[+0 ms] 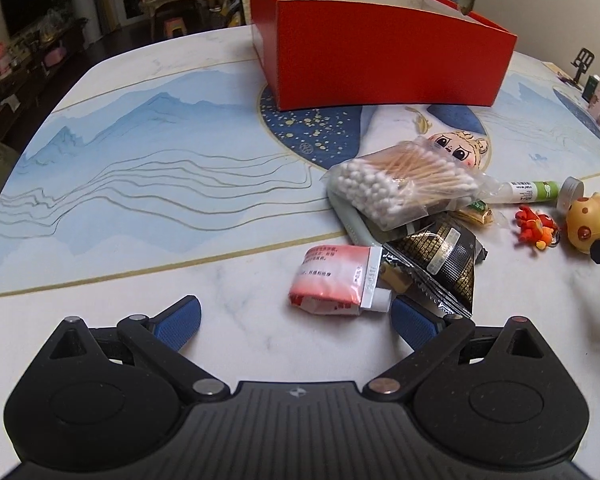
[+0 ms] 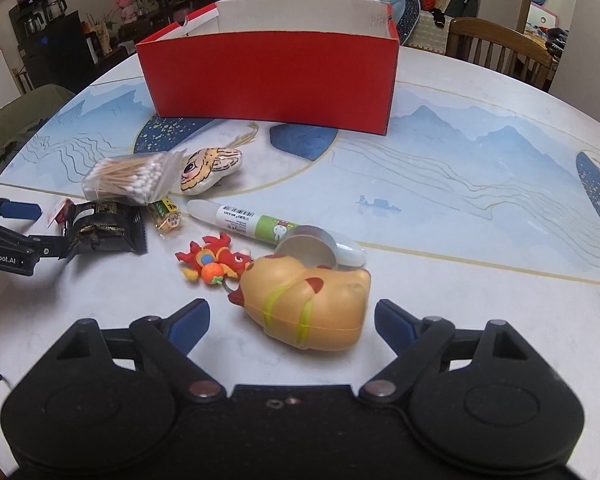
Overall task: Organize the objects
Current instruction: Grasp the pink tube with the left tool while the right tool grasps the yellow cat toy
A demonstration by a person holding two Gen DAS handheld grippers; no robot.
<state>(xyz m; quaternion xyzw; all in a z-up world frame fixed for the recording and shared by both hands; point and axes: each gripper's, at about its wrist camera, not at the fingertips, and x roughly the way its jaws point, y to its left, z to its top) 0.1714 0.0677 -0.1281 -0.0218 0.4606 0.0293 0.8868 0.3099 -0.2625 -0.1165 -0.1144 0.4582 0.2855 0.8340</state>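
Note:
An open red box (image 1: 384, 54) stands at the back of the table; it also shows in the right wrist view (image 2: 270, 76). My left gripper (image 1: 296, 320) is open, its jaws low on the table either side of a red-and-white packet (image 1: 334, 280). Beyond lie black sachets (image 1: 440, 264), a bag of cotton swabs (image 1: 400, 184) and a white-green tube (image 1: 532, 191). My right gripper (image 2: 292, 320) is open around a yellow toy figure (image 2: 312, 308). A red dragon keychain (image 2: 214, 260), the tube (image 2: 252, 222) and a cartoon face charm (image 2: 210, 170) lie ahead.
The table carries a blue mountain-print mat (image 1: 140, 168). A small round tin (image 2: 310, 246) lies behind the toy. A wooden chair (image 2: 500, 48) stands at the far right. A phone stand and pink items (image 1: 596, 88) sit at the right edge.

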